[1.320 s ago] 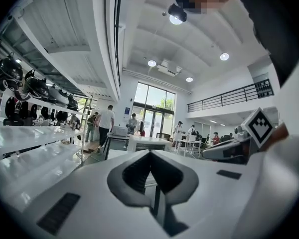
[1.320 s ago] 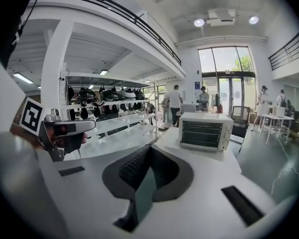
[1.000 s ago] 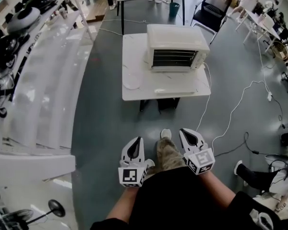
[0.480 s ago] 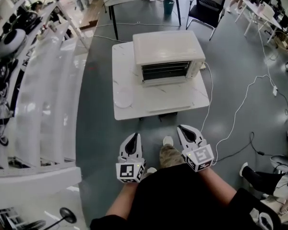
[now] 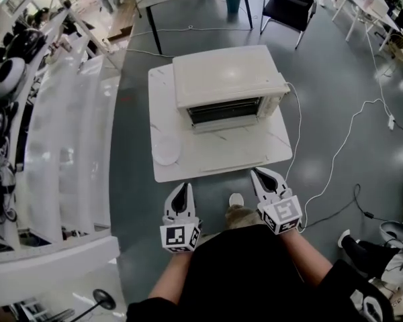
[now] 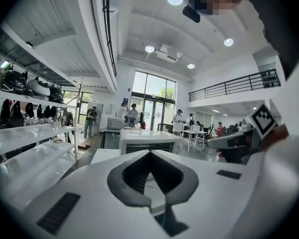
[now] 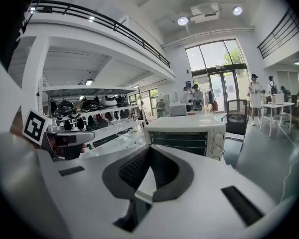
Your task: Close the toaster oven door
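**Both grippers shut and empty, toaster oven dead ahead**

Far left from the head view I've got the long white shelving (image 5: 67, 126) running down the side of the room. Next in, a small white plate (image 5: 165, 150) sits on the near left corner of the white table (image 5: 255, 154). Just below that corner is my left gripper (image 5: 182, 188), held off the near edge of the table and pointing at it. Its own view shows the jaws pressed together with nothing between them.

In the middle, the toaster oven (image 5: 225, 79) stands on the far half of the table, with its front facing me and its dark window and racks showing. From here I can't tell how the door sits. A shoe (image 5: 236, 198) pokes out on the floor between my two grippers.

My right gripper (image 5: 258, 174) is at the table's near right corner and apart from it. Its jaws are closed too, holding nothing, and the oven's knobs are straight ahead in its view. Further right, a white cable (image 5: 336, 146) snakes across the grey floor
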`<state>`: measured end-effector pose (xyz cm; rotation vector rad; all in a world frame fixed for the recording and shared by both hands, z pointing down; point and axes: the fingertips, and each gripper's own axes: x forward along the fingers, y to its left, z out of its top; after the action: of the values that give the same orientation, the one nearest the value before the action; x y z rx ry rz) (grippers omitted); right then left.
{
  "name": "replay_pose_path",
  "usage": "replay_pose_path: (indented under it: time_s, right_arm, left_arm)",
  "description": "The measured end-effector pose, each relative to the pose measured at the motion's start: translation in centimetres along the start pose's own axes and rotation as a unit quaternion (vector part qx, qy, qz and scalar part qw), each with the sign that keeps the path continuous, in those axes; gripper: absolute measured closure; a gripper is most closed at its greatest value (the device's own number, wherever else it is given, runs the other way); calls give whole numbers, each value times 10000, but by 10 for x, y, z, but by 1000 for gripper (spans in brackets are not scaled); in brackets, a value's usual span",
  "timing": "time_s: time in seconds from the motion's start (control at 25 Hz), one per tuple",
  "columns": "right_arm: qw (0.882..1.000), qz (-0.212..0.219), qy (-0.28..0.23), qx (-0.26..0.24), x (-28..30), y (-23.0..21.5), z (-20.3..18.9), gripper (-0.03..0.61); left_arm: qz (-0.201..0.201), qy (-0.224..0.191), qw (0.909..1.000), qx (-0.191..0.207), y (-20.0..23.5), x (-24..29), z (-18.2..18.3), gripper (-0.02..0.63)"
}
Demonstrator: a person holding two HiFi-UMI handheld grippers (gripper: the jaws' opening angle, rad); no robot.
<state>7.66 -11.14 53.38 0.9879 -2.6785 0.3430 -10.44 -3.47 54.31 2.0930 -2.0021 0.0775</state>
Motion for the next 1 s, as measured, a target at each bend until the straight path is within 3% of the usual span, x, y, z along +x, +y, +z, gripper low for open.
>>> replay_pose_path:
  time_s: [0.12,0.36,0.6,0.76,0.88,1.0]
  right_arm:
    - [10000,-49,12,78,9,-22,1,557]
    - [10000,-15,41,42,28,-46,5,558]
    - [9997,-97,211,37,41,-43,-1,558]
    - [9992,-250,311,101,50,-34,0,558]
    - [9986,-390,298,204,53,-26,5,557]
    - [9985,-424,337,112,61,-22,8,558]
  left_arm:
    - [93,140,9999,2,3,16,-4,597]
    - [74,584,9975,-395,15,42,-32,595]
    - [-583,1440,9879,29,25,63,-90,595]
    - [-858,1543,9828,-549,40,77,-117,595]
    - [-1007,1357,9830,-718,51,80,-126,595]
    - [-1171,1520,9768,-952,57,86,-145,595]
